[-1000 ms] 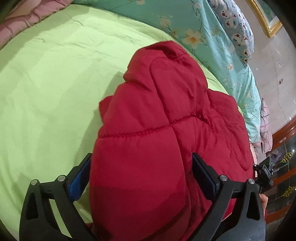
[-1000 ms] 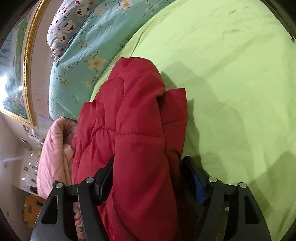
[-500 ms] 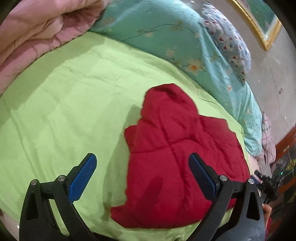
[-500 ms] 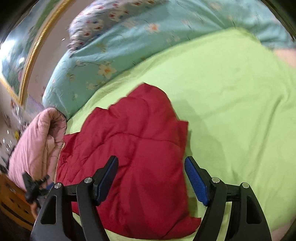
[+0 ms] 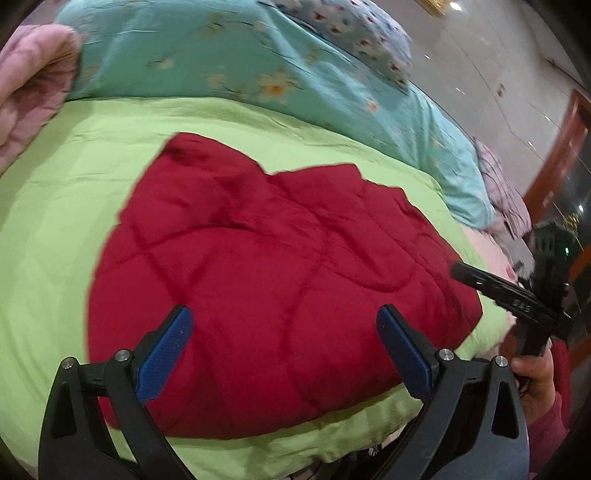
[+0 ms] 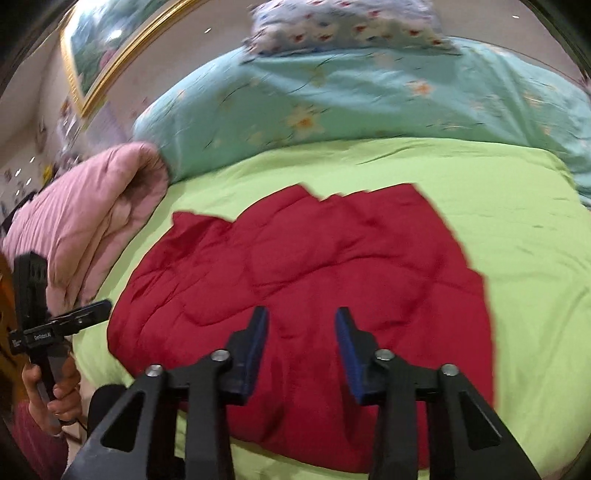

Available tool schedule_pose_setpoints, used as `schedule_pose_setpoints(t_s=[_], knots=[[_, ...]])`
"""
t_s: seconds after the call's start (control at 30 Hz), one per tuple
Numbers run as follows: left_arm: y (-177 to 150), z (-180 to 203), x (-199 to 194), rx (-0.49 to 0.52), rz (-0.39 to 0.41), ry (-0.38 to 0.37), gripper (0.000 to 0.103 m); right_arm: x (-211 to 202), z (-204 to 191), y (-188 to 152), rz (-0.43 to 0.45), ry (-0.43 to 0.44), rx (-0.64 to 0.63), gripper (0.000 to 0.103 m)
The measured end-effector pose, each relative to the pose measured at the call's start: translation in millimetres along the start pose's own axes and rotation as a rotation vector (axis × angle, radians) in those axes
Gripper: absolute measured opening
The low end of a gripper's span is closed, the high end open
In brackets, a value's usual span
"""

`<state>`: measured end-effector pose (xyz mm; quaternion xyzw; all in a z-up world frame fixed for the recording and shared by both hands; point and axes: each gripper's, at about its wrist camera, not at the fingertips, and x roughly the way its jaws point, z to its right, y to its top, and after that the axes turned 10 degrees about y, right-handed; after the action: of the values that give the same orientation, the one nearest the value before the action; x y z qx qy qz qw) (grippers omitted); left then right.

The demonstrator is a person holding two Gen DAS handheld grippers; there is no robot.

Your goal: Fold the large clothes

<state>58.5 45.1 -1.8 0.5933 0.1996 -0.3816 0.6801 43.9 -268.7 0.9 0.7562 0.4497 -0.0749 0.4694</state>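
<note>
A red quilted jacket lies folded flat on the lime-green bed cover; it also shows in the right wrist view. My left gripper is open and empty, held above the jacket's near edge. My right gripper is open with a narrower gap, empty, above the jacket's near part. The right gripper also shows at the right of the left wrist view, and the left gripper at the left of the right wrist view, both off the jacket's ends.
A turquoise floral duvet and a patterned pillow lie at the far side of the bed. A rolled pink quilt lies at the left. A framed picture hangs on the wall. The bed's near edge is close.
Both grippers let go of the jacket and pulled back and up. The jacket now lies flat on the bed. The right gripper's jaws have narrowed.
</note>
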Motion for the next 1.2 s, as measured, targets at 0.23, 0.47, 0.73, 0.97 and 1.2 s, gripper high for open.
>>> schedule_pose_setpoints(t_s=[0.23,0.47,0.73,0.97,1.2], knots=[[17,2,53,0.038,-0.039,0.092,0.1,58,-11,5,-0.094,-0.016,-0.093,0.029],[59,-22,100,-0.024,-0.085,0.252,0.1,94,37,40,-0.12,-0.119,0.029,0.024],[79,-72,147,-0.171,-0.179,0.31,0.101,109,115,53,-0.076,-0.201,0.232,0.0],[79,-98,164,-0.256,-0.209,0.295,0.103,110,140,52,-0.046,-0.188,0.305,0.0],[72,-104,159,-0.287,-0.196,0.327,0.103,95,159,47,0.007,-0.186,0.393,0.0]])
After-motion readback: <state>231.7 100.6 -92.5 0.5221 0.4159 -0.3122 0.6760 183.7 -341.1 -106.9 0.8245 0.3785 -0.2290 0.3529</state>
